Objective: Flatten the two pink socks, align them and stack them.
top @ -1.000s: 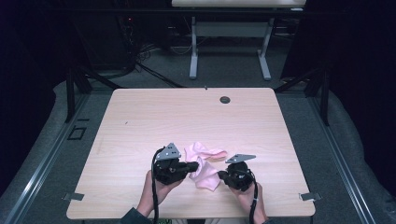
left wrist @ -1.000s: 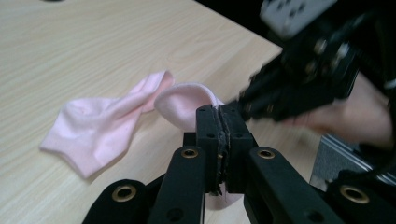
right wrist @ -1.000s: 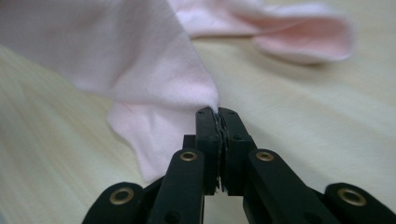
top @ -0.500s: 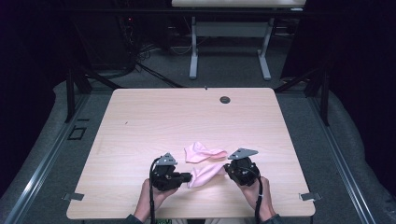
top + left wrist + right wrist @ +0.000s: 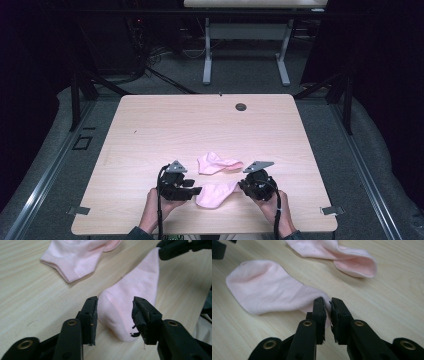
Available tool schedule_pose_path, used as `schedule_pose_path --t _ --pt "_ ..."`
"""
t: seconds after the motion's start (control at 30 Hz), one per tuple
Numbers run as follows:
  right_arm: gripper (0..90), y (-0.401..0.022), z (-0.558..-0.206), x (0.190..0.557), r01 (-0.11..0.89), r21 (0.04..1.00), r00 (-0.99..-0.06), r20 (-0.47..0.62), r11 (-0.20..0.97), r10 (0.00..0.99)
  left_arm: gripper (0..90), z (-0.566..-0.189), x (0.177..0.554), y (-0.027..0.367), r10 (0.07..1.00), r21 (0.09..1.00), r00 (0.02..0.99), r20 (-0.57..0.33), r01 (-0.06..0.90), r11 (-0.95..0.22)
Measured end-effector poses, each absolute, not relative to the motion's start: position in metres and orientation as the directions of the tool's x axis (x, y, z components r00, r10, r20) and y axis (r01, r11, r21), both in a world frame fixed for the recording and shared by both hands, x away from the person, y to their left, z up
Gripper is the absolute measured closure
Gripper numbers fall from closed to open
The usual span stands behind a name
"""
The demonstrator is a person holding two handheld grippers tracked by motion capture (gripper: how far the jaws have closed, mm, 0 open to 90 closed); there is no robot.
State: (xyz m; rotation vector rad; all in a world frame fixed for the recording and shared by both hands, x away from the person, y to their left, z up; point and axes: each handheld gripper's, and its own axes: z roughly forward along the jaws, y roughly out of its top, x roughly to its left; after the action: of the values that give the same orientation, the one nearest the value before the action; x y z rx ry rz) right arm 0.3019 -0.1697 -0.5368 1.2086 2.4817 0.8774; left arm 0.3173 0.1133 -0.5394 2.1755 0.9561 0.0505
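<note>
Two pale pink socks lie on the wooden table [image 5: 175, 125] near its front edge. The nearer sock [image 5: 215, 195] stretches flat between both grippers. My left gripper [image 5: 197, 190] has just been opening; its jaws [image 5: 115, 307] stand apart around the rounded toe of this sock [image 5: 130, 297] without pressing it. My right gripper [image 5: 241, 186] pinches the sock's other end; its jaws [image 5: 328, 303] have just eased slightly, with the sock's [image 5: 269, 287] edge still between the pads. The second sock [image 5: 217, 163] lies loose just beyond, its cuff gaping [image 5: 357, 265].
A small dark round cap [image 5: 241, 106] sits in the table's far side. Beyond the table stand the white legs of another table [image 5: 207, 55] on a dark floor with cables. Bare wood spreads to the left, right and far side of the socks.
The nearer sock, bunched between the grippers before, now lies stretched flat on the table. The left hand has sunk a little, and its jaws have opened off the sock's toe.
</note>
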Motion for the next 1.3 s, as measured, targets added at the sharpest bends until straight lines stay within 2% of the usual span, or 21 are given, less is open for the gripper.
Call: schedule_pose_path --t 0.1,0.17,0.3,0.4,0.53,0.63,0.7,0.77,0.87,1.0,1.17,1.3 --pt "82.7 -0.170 -0.540 0.300 0.638 0.599 -0.635 0.053 0.484 0.771 50.5 -0.544 0.323 0.103 0.656 0.613 0.723 -0.218 0.624 -0.484" --pt "84.5 -0.169 -0.543 0.299 0.645 0.588 -0.640 0.066 0.488 0.766 53.9 -0.548 0.326 0.096 0.661 0.581 0.724 -0.197 0.629 -0.516" --pt "86.8 -0.169 -0.547 0.299 0.651 0.575 -0.645 0.076 0.495 0.761 72.1 -0.555 0.330 0.086 0.660 0.531 0.732 -0.169 0.632 -0.564" --pt "87.3 -0.170 -0.546 0.301 0.647 0.578 -0.647 0.071 0.497 0.759 85.5 -0.556 0.331 0.083 0.651 0.537 0.742 -0.156 0.617 -0.575" --pt "87.6 -0.170 -0.530 0.309 0.616 0.612 -0.632 0.007 0.496 0.775 86.8 -0.544 0.341 0.083 0.664 0.614 0.739 -0.116 0.579 -0.536" --pt "87.5 -0.169 -0.511 0.308 0.556 0.653 -0.609 -0.101 0.514 0.787 86.4 -0.525 0.341 0.086 0.658 0.709 0.749 -0.069 0.501 -0.496" --pt "86.8 -0.170 -0.507 0.302 0.538 0.643 -0.631 -0.123 0.545 0.766 86.3 -0.521 0.338 0.087 0.642 0.730 0.765 -0.047 0.465 -0.500" --pt "82.7 -0.172 -0.514 0.292 0.557 0.614 -0.683 -0.044 0.559 0.729 86.3 -0.523 0.332 0.085 0.622 0.736 0.782 -0.033 0.440 -0.514" --pt "68.8 -0.174 -0.536 0.278 0.597 0.510 -0.753 0.088 0.620 0.652 86.2 -0.530 0.321 0.082 0.589 0.728 0.808 0.001 0.404 -0.554" --pt "62.7 -0.198 -0.536 0.277 0.635 0.540 -0.731 0.188 0.553 0.656 86.1 -0.534 0.311 0.084 0.556 0.727 0.831 0.003 0.379 -0.572" --pt "61.3 -0.210 -0.523 0.294 0.629 0.613 -0.701 0.183 0.477 0.689 86.1 -0.532 0.302 0.087 0.541 0.729 0.841 0.011 0.363 -0.580" --pt "62.1 -0.190 -0.533 0.314 0.607 0.604 -0.720 0.144 0.516 0.679 86.1 -0.531 0.299 0.088 0.532 0.730 0.847 0.012 0.356 -0.583"
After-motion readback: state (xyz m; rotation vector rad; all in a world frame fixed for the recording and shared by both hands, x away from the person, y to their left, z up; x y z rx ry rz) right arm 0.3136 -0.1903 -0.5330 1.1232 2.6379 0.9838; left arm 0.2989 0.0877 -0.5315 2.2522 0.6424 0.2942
